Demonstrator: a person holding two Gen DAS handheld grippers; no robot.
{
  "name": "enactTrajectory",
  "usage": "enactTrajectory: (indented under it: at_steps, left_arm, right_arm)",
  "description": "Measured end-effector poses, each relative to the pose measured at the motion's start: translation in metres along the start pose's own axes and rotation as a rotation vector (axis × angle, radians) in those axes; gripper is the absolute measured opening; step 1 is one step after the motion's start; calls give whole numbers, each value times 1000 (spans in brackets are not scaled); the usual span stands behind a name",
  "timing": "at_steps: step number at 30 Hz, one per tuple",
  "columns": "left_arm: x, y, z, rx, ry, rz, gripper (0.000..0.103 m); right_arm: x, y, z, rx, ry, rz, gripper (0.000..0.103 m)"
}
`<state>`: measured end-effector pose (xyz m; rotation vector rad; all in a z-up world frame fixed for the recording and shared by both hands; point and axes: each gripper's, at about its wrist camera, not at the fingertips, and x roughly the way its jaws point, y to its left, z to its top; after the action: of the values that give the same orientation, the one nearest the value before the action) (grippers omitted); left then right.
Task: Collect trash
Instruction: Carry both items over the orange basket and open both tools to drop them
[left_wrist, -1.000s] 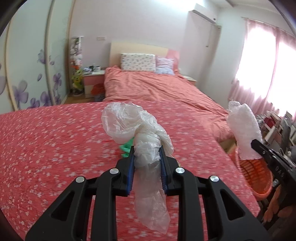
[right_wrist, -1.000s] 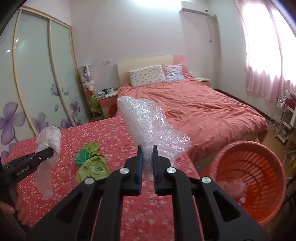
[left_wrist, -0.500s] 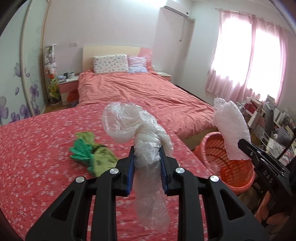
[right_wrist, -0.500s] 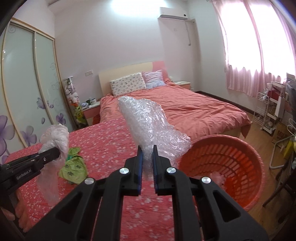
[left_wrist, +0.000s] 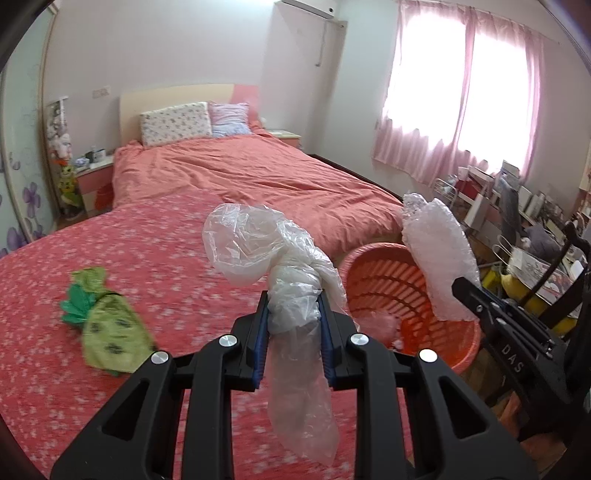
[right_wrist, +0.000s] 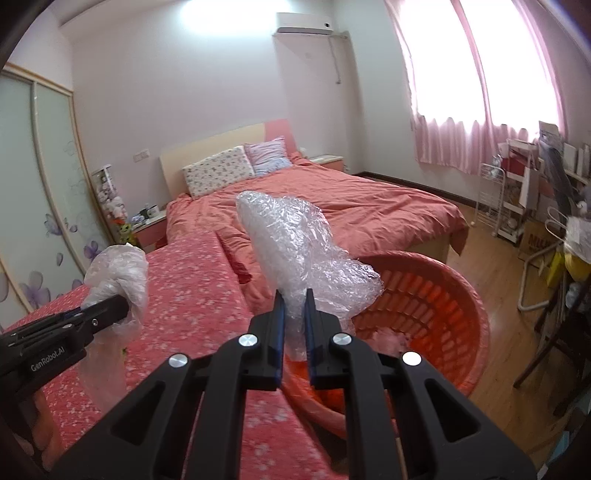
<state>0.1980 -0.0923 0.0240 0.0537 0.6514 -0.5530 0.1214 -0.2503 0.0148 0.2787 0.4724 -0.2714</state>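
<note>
My left gripper (left_wrist: 293, 308) is shut on a crumpled clear plastic bag (left_wrist: 266, 251) and holds it above the red flowered bed (left_wrist: 166, 258), near its right edge. It also shows in the right wrist view (right_wrist: 114, 273). My right gripper (right_wrist: 293, 306) is shut on a wad of bubble wrap (right_wrist: 295, 243) and holds it over the near rim of the orange laundry basket (right_wrist: 443, 295). The basket (left_wrist: 373, 280) holds some pale trash at its bottom. A green snack wrapper (left_wrist: 107, 325) lies on the bed to the left.
A second bed with an orange duvet (left_wrist: 251, 177) and pillows stands behind. A nightstand (left_wrist: 92, 177) is at the back left. Cluttered shelves, a rack and chairs (right_wrist: 535, 206) line the right wall under pink curtains. Wooden floor (right_wrist: 509, 332) lies beyond the basket.
Both grippers have swung right toward the orange basket with their loads. The basket is now larger and closer in both views; the green wrapper has slid to the left.
</note>
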Motion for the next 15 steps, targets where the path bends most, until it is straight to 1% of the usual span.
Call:
enactTrajectory:
  at_steps: [8, 15]
  left_arm:
    - [25, -36, 0, 20, 27, -78, 24]
    - [42, -54, 1, 26, 46, -130, 24]
  right_arm:
    - [6, -41, -6, 62, 4, -40, 11]
    - [15, -68, -5, 98, 5, -58, 11]
